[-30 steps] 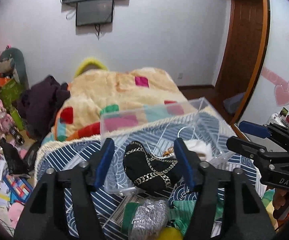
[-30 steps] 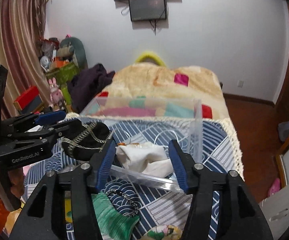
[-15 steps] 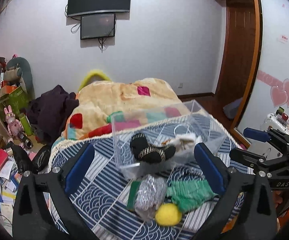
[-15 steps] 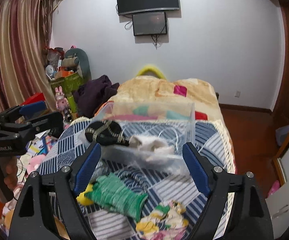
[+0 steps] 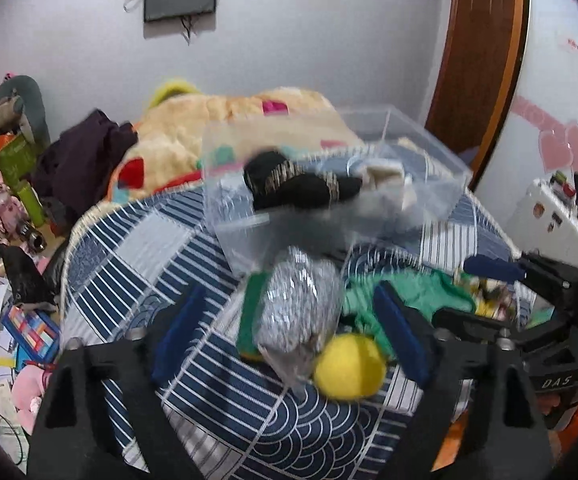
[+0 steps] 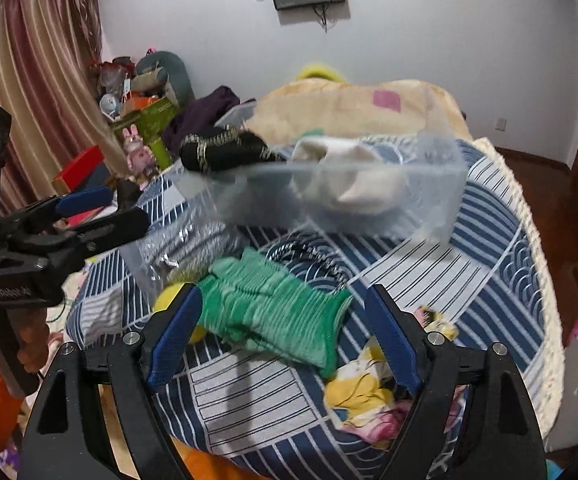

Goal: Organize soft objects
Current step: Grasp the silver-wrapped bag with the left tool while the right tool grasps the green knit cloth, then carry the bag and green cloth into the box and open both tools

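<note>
A clear plastic box (image 5: 441, 184) (image 6: 437, 200) stands on the blue striped bedspread (image 5: 137, 240) (image 6: 497, 264). It holds a black and gold sock (image 5: 301, 188) (image 6: 225, 150) and a white cloth (image 5: 389, 176) (image 6: 349, 176). In front of it lie a silver glitter pouch (image 5: 297, 312) (image 6: 193, 248), a yellow ball (image 5: 349, 368) (image 6: 167, 296), a green sock (image 5: 421, 288) (image 6: 273, 304) and a yellow floral cloth (image 6: 369, 396). My left gripper (image 5: 289, 332) is open and empty around the pouch and ball. My right gripper (image 6: 281, 336) is open and empty around the green sock.
A cream patchwork blanket (image 5: 225, 124) (image 6: 353, 108) and a dark purple garment (image 5: 85, 160) lie behind the box. Toys, boxes and papers crowd the floor at the left (image 5: 5, 320). A wooden door (image 5: 485, 52) stands at the right.
Both grippers came back from the box, leaving the black sock and white cloth inside, then dropped low toward the items in front of it. Their jaws opened wide, then narrowed somewhat.
</note>
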